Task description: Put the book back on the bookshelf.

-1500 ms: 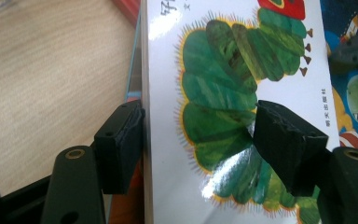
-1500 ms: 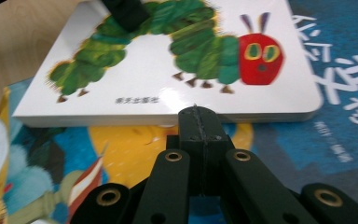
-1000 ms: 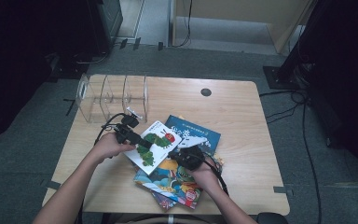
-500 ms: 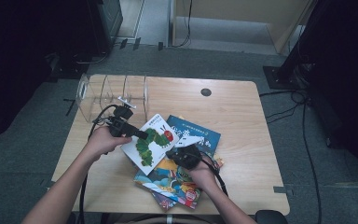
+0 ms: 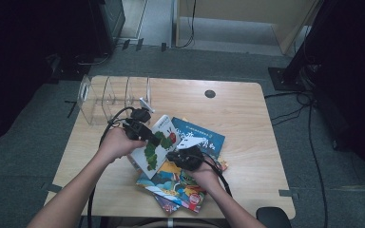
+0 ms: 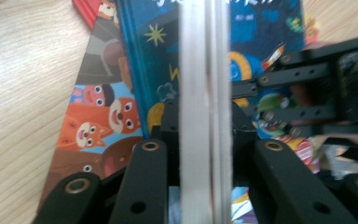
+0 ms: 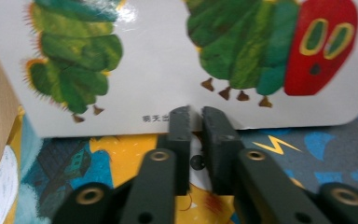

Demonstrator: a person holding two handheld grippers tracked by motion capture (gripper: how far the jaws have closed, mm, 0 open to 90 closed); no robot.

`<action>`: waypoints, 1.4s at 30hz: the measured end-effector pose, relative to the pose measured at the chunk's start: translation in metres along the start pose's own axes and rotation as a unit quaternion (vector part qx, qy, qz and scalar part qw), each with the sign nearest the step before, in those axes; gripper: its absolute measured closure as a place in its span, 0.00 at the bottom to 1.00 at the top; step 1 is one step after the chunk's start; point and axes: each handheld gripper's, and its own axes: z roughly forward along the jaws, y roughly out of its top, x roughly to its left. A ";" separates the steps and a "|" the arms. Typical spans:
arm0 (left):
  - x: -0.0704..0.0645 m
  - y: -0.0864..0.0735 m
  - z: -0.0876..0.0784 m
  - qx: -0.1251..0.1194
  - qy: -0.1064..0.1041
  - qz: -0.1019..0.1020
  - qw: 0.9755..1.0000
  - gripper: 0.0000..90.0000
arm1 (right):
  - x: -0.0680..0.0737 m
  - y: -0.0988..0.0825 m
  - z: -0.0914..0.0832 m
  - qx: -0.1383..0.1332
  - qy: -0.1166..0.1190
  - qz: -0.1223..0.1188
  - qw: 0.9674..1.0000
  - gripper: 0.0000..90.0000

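Left hand-held gripper (image 6: 205,154) clamped on caterpillar book (image 5: 156,142), tilted up above book pile (image 5: 180,187) near bench (image 5: 247,137) middle; right hand-held gripper (image 7: 195,123) slightly parted, empty at cover's edge. Best kept edge-on toward clear rack (image 5: 114,97).

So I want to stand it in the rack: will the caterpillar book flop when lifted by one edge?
Probably not. The caterpillar book shows a thick board edge between the left gripper pads and stays flat while tilted. Its glossy cover may slip.
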 end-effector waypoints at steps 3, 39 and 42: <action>0.002 0.003 -0.003 0.003 -0.013 -0.005 1.000 0.86 | 0.001 0.000 0.001 0.005 -0.003 -0.005 1.000 0.80; 0.024 0.004 -0.129 -0.041 0.113 0.008 0.993 0.86 | -0.004 -0.007 -0.009 0.019 -0.038 -0.063 0.997 0.38; 0.027 0.011 -0.138 -0.044 0.118 0.001 0.992 0.86 | -0.004 -0.007 -0.009 0.019 -0.038 -0.062 0.997 0.38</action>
